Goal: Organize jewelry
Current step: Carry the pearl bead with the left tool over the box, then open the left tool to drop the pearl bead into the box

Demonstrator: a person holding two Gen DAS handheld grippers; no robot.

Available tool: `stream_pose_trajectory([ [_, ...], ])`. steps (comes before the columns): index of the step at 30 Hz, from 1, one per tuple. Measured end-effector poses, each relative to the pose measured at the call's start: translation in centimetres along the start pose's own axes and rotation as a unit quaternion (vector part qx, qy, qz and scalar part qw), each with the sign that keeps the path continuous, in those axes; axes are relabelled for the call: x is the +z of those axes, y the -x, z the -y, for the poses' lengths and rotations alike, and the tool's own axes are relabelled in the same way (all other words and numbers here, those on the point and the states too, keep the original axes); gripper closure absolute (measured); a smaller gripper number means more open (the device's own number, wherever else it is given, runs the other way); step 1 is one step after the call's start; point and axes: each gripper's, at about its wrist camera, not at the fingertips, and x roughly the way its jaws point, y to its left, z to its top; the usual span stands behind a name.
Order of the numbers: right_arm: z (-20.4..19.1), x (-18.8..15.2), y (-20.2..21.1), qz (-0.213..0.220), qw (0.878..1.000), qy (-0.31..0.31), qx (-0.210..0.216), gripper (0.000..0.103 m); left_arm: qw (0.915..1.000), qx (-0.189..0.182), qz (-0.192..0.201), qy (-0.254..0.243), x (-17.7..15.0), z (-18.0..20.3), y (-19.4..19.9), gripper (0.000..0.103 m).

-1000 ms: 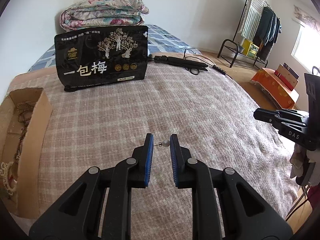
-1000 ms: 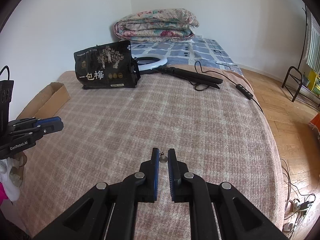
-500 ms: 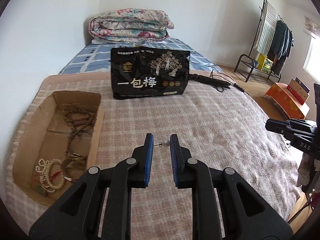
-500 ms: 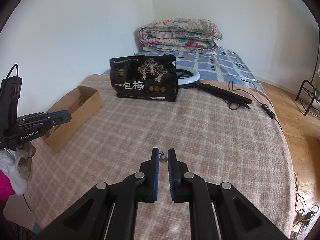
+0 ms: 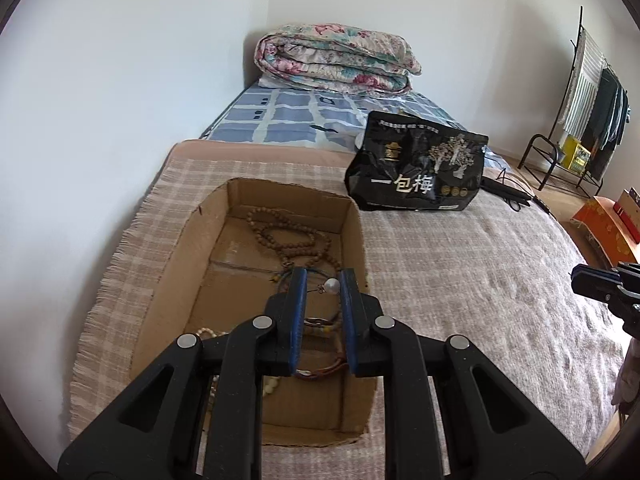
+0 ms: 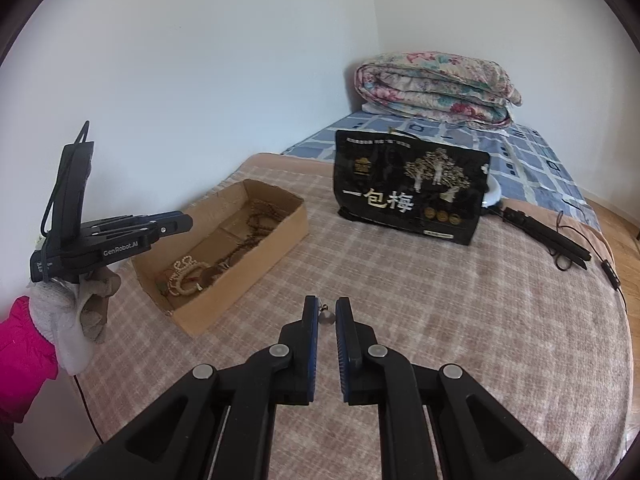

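Pearl earring (image 5: 331, 286): sitting between the left claw's (image 5: 323, 289) pads, which are pinching it above the cardboard box (image 5: 176, 256).
Small charm (image 6: 326, 316): hanging in the right claw (image 6: 326, 314), clenched around it over the bed's blanket (image 6: 460, 300).
Bead necklaces (image 5: 286, 232): lying inside the box.

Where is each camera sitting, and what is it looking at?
Left wrist: rides the left tool, looking down its fingers into the cardboard box of beads; its pads pinch a pearl earring.
Right wrist: rides the right tool, looking across the plaid blanket; it grips a small earring; the gloved left hand shows at left.
Shared: both see the box, black bag and folded quilt.
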Motion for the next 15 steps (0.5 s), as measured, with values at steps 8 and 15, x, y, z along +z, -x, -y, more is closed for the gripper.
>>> stream_pose_trajectory([
  [8,-4.9,1.6,-3.8,-0.005,0.999,0.011,0.037,0.097,0.9998,0.01,-0.004,0.015,0.8,-4.3,-0.8,0.088],
  [15,-9.4,2.9,-6.9,-0.018,0.997,0.04,0.063,0.097,0.9996,0.002,-0.009,0.025,1.4,-6.3,-1.9,0.088],
])
